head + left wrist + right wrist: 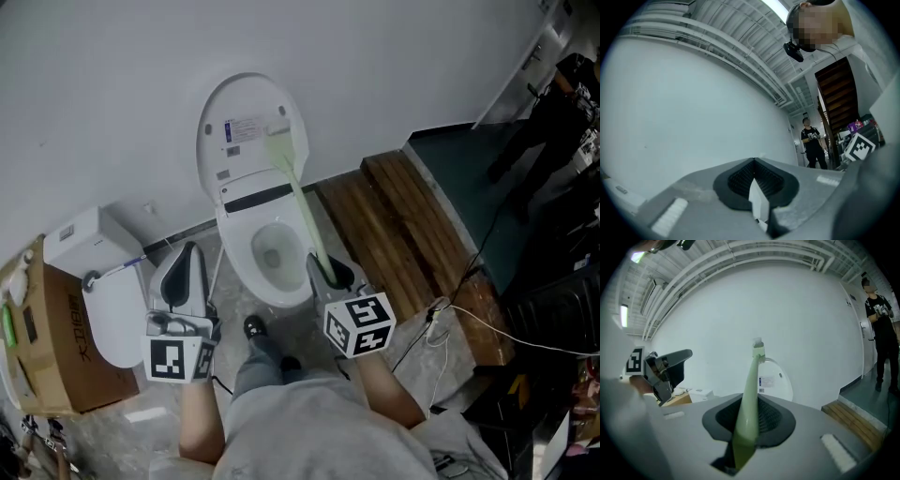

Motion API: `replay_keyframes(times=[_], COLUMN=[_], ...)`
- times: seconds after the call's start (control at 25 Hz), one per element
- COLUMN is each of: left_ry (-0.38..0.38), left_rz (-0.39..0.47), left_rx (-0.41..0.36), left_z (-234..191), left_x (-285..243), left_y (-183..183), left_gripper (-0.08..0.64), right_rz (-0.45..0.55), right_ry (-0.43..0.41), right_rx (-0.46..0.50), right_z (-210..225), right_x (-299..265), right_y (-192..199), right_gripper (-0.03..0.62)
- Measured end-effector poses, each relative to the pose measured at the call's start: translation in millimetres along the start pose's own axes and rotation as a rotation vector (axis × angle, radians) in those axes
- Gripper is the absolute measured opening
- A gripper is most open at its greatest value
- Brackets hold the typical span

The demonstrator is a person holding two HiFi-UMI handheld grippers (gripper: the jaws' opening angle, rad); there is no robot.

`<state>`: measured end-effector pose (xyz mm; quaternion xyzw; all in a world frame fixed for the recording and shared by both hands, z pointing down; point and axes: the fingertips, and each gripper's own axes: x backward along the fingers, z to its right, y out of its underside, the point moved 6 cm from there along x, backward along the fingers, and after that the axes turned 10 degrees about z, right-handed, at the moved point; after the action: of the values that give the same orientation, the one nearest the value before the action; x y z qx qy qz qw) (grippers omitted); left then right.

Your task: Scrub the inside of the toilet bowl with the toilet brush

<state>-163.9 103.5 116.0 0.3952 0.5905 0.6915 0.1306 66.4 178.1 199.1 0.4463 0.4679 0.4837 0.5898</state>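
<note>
Beyond both grippers, a plain white wall [112,84]. To the right of the right gripper [322,265], a wooden step [394,225] edging a dark green floor [469,159]. Straight ahead, between the two grippers and just past their tips, a white toilet [236,267], lid [234,98] upright against the wall, bowl open. Far off to the right gripper's right, a person in black [880,310] standing by the wall. Left of the left gripper [190,258], a cardboard box [56,347]; nearer to it, a loose white tank [89,239] and a white oval piece [117,323].

Clamped in the right gripper, seen in the right gripper view [750,401]: the pale green toilet brush [302,211]. Handle pinched between the jaws, slanting up and away from them past the bowl's right rim, far end in front of the upright lid, not down in the bowl.

In the left gripper view [753,164], jaws pressed together, with only a thin white sliver at their seam, too small to identify. Close beside the bowl's left rim.

Behind the right gripper, a white cable [436,317] on the floor. Between the grippers, near the person's legs, a dark shoe [253,326].
</note>
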Motion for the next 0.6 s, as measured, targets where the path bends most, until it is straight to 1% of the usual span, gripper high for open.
replay_keyframes(times=[0.16, 0.28, 0.44, 0.48, 0.6], left_ry=[0.013, 0.031, 0.049, 0.051, 0.047], left_rz=[-0.011, 0.003, -0.009, -0.017, -0.074], left_rx=[0.012, 0.021, 0.041, 0.039, 0.018], left_z=[-11.1, -23.7, -41.8, -45.7, -56.9], left_x=[-23.4, -44.2, -68.1, -73.9, -89.4], left_y=[10.6, 18.9, 34.4, 37.9, 52.1], left_gripper=[0.0, 0.0, 0.0, 0.0, 0.0], right_rz=[-0.048, -0.088, -0.141, -0.156, -0.201], right_ry=[0.015, 0.027, 0.038, 0.041, 0.051], right_rx=[-0.014, -0.024, -0.036, -0.038, -0.051], right_z=[9.9, 17.0, 23.9, 25.9, 32.7], right_x=[-20.3, -38.9, -62.2, -67.1, -80.0], right_y=[9.8, 18.4, 32.7, 37.0, 50.8], right_gripper=[0.06, 0.06, 0.06, 0.06, 0.06])
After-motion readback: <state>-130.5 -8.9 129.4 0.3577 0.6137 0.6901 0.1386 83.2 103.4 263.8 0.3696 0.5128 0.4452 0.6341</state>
